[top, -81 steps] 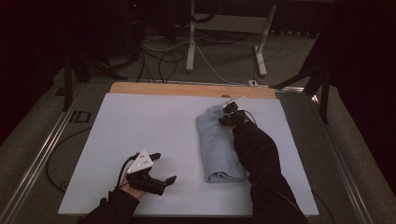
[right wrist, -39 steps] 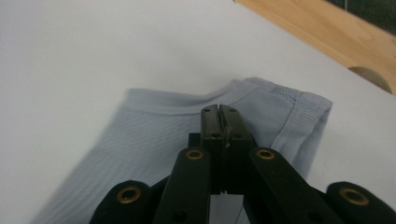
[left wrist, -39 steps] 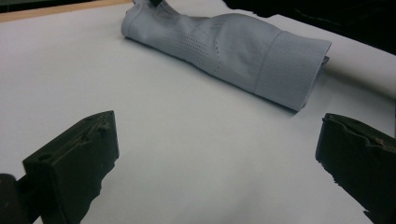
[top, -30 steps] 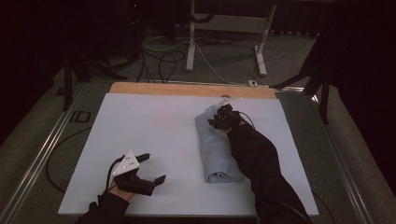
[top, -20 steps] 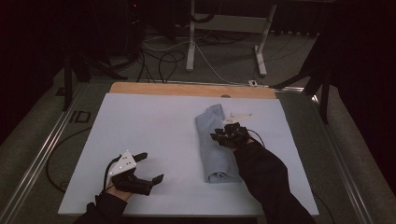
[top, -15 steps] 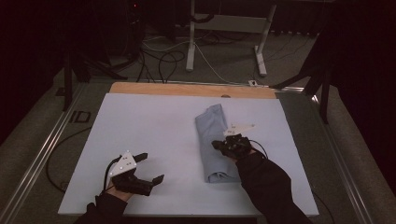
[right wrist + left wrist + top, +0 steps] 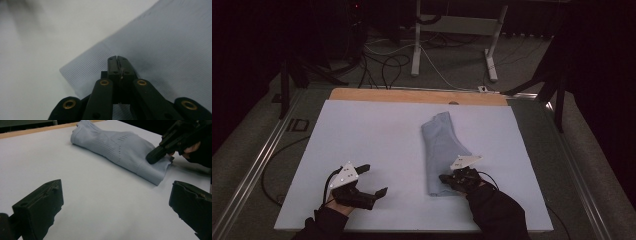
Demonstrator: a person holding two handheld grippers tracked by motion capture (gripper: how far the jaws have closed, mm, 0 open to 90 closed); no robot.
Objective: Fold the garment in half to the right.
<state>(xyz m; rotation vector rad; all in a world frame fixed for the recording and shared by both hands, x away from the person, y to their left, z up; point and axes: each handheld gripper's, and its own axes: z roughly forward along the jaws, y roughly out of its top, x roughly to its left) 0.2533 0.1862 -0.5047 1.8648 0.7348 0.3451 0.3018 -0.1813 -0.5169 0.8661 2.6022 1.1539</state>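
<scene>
A folded light-blue cloth (image 7: 442, 145) lies lengthwise on the white table (image 7: 362, 135), right of the middle. My right gripper (image 7: 445, 179) is shut, with its tips resting on the cloth's near end, just inside the hem. In the right gripper view the jaws (image 7: 117, 59) meet tip to tip over the ribbed cloth (image 7: 175, 37), with no fabric seen between them. My left gripper (image 7: 373, 180) is open above bare table at the front left, apart from the cloth. Between its wide jaws, the left gripper view shows the cloth (image 7: 117, 147) and the right gripper (image 7: 153, 158) touching it.
A wooden strip (image 7: 412, 95) runs along the table's far edge. Beyond it, cables (image 7: 382, 60) and a white stand's legs (image 7: 452, 45) lie on the dark floor. A metal rail (image 7: 262, 160) borders the table's left side.
My right gripper has slid from the cloth's far end back along it to the near end. My left gripper has shifted slightly to the left and stayed open.
</scene>
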